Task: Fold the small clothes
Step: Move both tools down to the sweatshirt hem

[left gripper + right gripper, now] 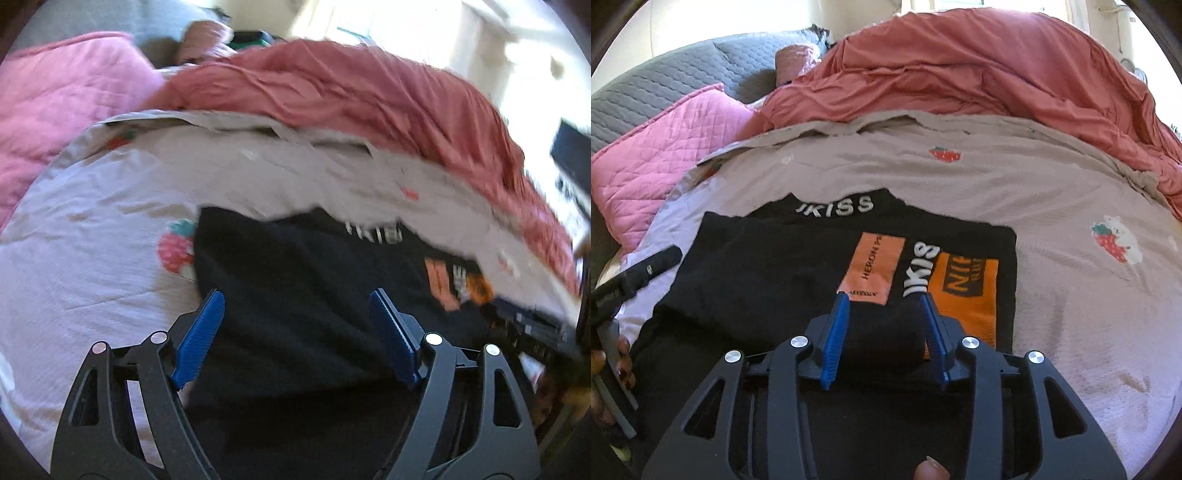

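Note:
A black garment (775,273) with orange patches (873,266) and white lettering lies folded flat on the bed. My right gripper (884,298) hovers over its near edge. The blue fingers (834,336) stand apart, and a raised hump of the black cloth sits between them, not clamped. In the left wrist view, my left gripper (297,295) is wide open above the same black garment (295,258), with nothing between its fingers. One black finger of the left gripper (646,266) shows at the left edge of the right wrist view, next to the garment's left side.
The bedspread (1071,295) is pale with strawberry prints. A coral-red blanket (960,74) is bunched along the far side. A pink quilted pillow (665,147) and a grey padded headboard (665,74) lie at the far left. A person's hand (613,362) grips the left tool.

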Demonstrator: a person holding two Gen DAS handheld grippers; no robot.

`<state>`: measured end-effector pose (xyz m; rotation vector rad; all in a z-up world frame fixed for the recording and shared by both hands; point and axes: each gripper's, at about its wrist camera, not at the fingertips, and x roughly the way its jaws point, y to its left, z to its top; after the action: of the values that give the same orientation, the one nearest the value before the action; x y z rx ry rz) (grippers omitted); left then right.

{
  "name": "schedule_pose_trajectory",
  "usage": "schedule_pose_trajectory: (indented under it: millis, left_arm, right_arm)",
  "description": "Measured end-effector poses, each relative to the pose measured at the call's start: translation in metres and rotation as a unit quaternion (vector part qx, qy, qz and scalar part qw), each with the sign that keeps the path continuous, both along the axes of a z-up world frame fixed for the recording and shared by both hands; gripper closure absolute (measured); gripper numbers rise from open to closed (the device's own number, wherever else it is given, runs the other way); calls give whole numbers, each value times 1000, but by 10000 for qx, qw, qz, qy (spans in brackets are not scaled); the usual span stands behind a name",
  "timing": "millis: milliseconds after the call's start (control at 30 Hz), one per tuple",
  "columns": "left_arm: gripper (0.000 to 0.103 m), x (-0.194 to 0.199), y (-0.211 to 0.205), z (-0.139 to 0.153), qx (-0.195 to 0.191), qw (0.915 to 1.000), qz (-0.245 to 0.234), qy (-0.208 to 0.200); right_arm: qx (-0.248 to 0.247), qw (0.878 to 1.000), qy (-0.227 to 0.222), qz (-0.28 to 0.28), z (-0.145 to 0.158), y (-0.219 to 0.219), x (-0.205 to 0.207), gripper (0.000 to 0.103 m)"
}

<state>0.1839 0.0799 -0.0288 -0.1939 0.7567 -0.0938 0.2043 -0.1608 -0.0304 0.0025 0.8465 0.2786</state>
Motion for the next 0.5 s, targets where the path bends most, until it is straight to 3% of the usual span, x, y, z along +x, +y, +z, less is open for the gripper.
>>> schedule_pose_trajectory:
  millis: [167,267,500]
  left_arm:
    - [30,14,-8,-28,272,9974,-139,647]
    - [30,14,-6,-29,202,9976,-140,648]
    - [27,8,-1,-21,75,9986,-94,517]
  right_arm:
    - [27,9985,543,-113,-22,-8,10,58]
    - [343,9970,668,-178,-31,-15,13,58]
    - [407,9968,658,-191,-28,-16,11,56]
